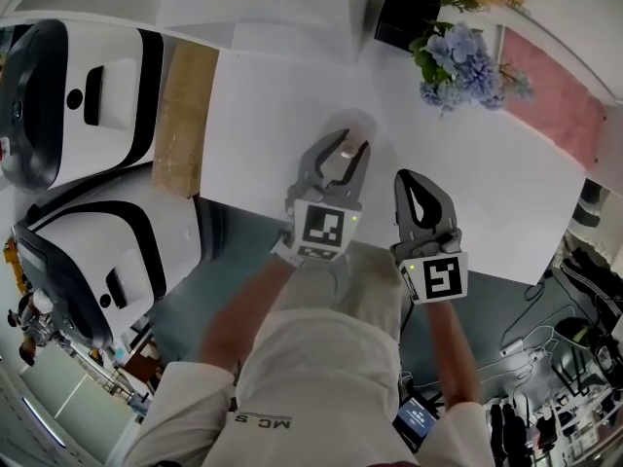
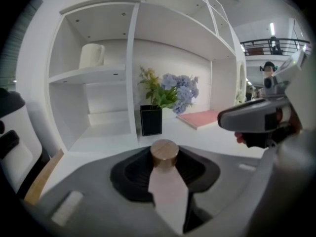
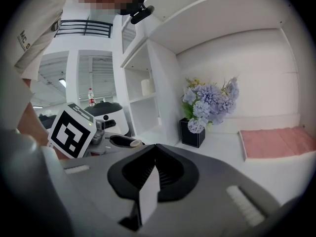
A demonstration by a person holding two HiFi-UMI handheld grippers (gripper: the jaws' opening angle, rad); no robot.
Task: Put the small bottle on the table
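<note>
Mid-frame, the left gripper (image 1: 343, 150) clamps the bottle (image 2: 165, 157) by its body; it is probably light and slippery, while the right gripper (image 1: 413, 181) is closed and empty.

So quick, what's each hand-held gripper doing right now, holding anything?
Left hand-held gripper: closed on the small bottle.
Right hand-held gripper: closed, empty.
</note>
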